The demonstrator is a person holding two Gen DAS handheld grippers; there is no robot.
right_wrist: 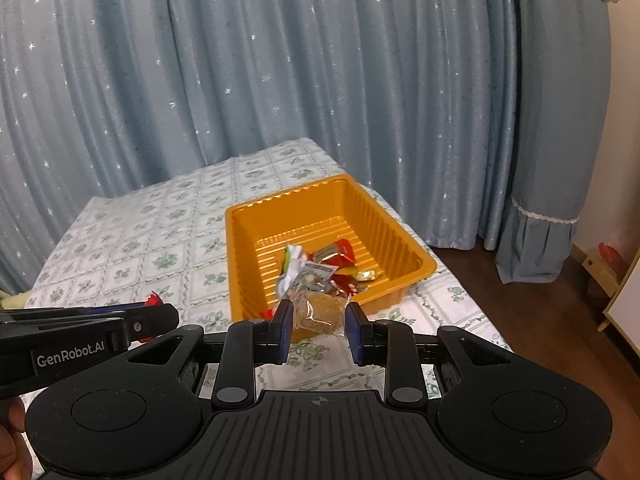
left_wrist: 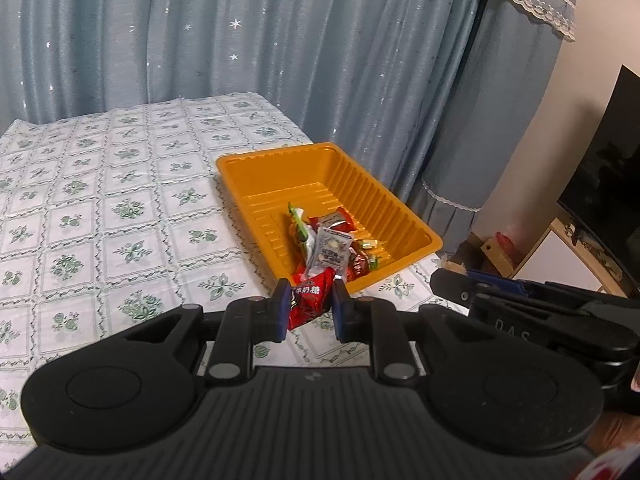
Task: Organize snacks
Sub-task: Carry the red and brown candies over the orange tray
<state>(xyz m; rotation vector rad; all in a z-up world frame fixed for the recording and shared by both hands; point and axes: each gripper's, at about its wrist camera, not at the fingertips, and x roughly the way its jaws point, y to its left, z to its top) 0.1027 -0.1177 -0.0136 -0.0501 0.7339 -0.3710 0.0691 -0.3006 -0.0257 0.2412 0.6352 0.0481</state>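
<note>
Left wrist view: your left tongs (left_wrist: 310,304) are closed on a red packet (left_wrist: 308,302) with white print, pinched between the two blue pads. The packet hangs above the desk (left_wrist: 100,208), just short of the near rim of the orange tray (left_wrist: 360,176). The tray sits at the desk's right edge on a green floral cloth. Inside it, at the near end, lie a green-and-white wrapper (left_wrist: 299,224), a grey sachet (left_wrist: 330,252), red wrappers and small gold candies (left_wrist: 370,245); the far half of the tray floor is bare. Your right tongs (left_wrist: 440,282) enter from the right, seen side-on; from here you cannot tell what they hold. A blue curtain (left_wrist: 200,40) hangs behind the desk, and a dark screen (left_wrist: 612,184) stands at far right.

Right wrist view: your right tongs (right_wrist: 319,320) grip a clear-wrapped brown block (right_wrist: 320,312), pads pressing on both ends of the wrapper. The block is in the air just before the tray's near rim (right_wrist: 384,304). The same pile lies at the tray's near end, with one gold candy (right_wrist: 366,275) apart to the right. Your left tongs (right_wrist: 168,314) reach in from the left, with a bit of red packet (right_wrist: 154,300) showing past the tip. A hand (right_wrist: 12,436) shows at the lower left edge.
</note>
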